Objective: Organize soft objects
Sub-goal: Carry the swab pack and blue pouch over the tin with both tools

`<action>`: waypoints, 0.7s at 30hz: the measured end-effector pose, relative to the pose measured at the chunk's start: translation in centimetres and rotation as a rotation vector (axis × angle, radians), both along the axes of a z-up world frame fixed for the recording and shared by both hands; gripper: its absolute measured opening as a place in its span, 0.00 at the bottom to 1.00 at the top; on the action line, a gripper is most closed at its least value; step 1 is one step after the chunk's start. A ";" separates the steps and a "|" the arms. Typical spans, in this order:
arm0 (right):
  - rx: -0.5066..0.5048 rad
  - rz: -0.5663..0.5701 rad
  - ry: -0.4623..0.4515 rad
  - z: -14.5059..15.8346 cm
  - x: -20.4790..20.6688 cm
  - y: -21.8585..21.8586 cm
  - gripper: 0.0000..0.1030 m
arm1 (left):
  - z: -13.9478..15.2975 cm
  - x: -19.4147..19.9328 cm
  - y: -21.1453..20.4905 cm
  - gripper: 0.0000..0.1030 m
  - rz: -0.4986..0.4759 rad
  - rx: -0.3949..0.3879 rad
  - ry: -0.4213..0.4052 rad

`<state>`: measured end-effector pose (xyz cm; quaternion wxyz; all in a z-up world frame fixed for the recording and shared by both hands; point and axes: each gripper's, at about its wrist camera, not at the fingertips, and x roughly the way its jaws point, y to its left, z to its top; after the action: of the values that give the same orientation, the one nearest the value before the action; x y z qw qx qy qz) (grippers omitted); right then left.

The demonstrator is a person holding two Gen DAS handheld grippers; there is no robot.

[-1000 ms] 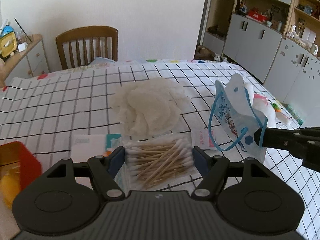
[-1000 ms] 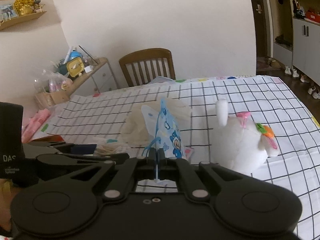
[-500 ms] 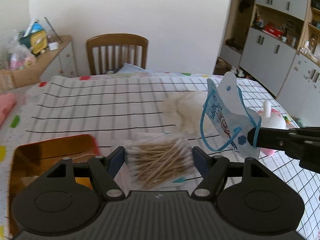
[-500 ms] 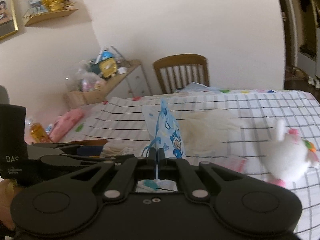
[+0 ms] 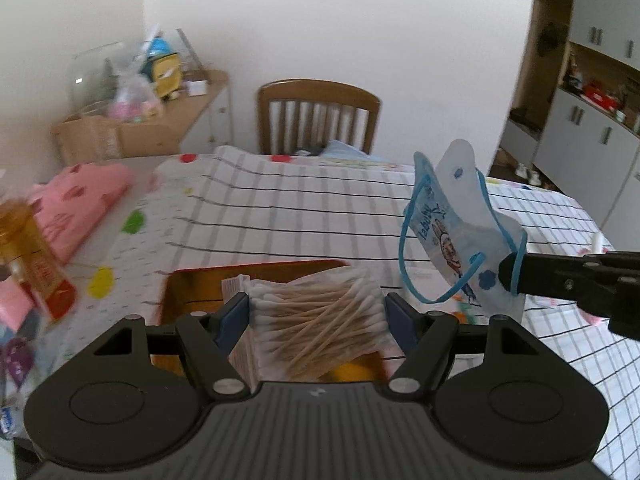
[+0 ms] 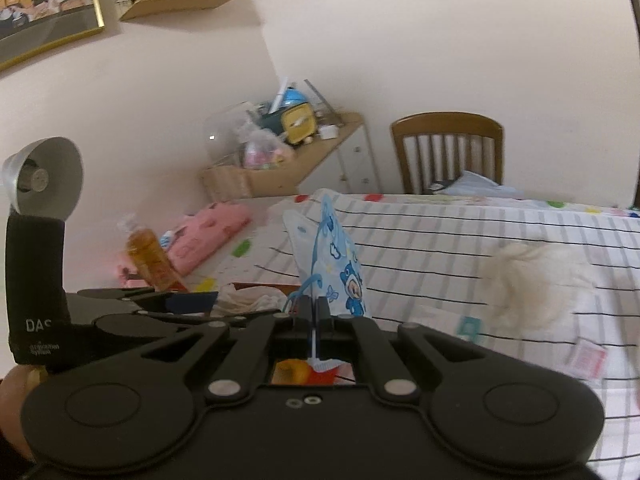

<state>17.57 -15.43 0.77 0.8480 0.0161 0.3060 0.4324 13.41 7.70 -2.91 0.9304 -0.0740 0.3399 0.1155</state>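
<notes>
My left gripper (image 5: 316,316) is shut on a clear bag of cotton swabs (image 5: 320,324), held above a red tray (image 5: 208,284) on the checked tablecloth. My right gripper (image 6: 315,312) is shut on a blue cartoon-print face mask (image 6: 332,264), pinching its lower edge so it stands upright. The left wrist view has that mask (image 5: 456,232) hanging at the right with its blue ear loop drooping, above and right of the tray. A heap of white cotton pads (image 6: 532,280) lies on the cloth to the right.
An amber bottle (image 5: 28,248) and a pink folded cloth (image 5: 80,204) sit at the table's left edge. A wooden chair (image 5: 318,116) stands behind the table, a cluttered sideboard (image 5: 160,120) at the left wall. A small pink packet (image 6: 586,362) lies near the pads.
Both grippers have swung left across the table with their loads. The red tray now lies under the swab bag; the cotton pads and white plush toy have slid out to the right.
</notes>
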 end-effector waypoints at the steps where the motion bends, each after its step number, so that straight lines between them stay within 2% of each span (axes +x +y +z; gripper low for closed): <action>1: 0.001 0.010 0.004 0.0 -0.1 0.7 0.01 | 0.0 -0.3 0.7 0.71 0.013 -0.002 0.000; 9: -0.033 0.066 0.023 -0.9 0.0 4.6 0.01 | -0.2 -1.7 4.2 0.71 0.073 -0.005 0.003; 15: -0.100 0.100 0.089 -3.4 0.8 7.6 0.01 | -0.7 -1.6 5.8 0.71 0.100 -0.007 0.009; 21: -0.191 0.138 0.097 -6.0 0.4 9.8 0.01 | -1.7 -0.8 6.6 0.71 0.109 -0.019 0.031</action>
<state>17.93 -5.65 -5.25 0.7981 -0.0649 0.3868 0.4573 12.63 14.30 -4.64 0.9166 -0.0993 0.3507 0.1642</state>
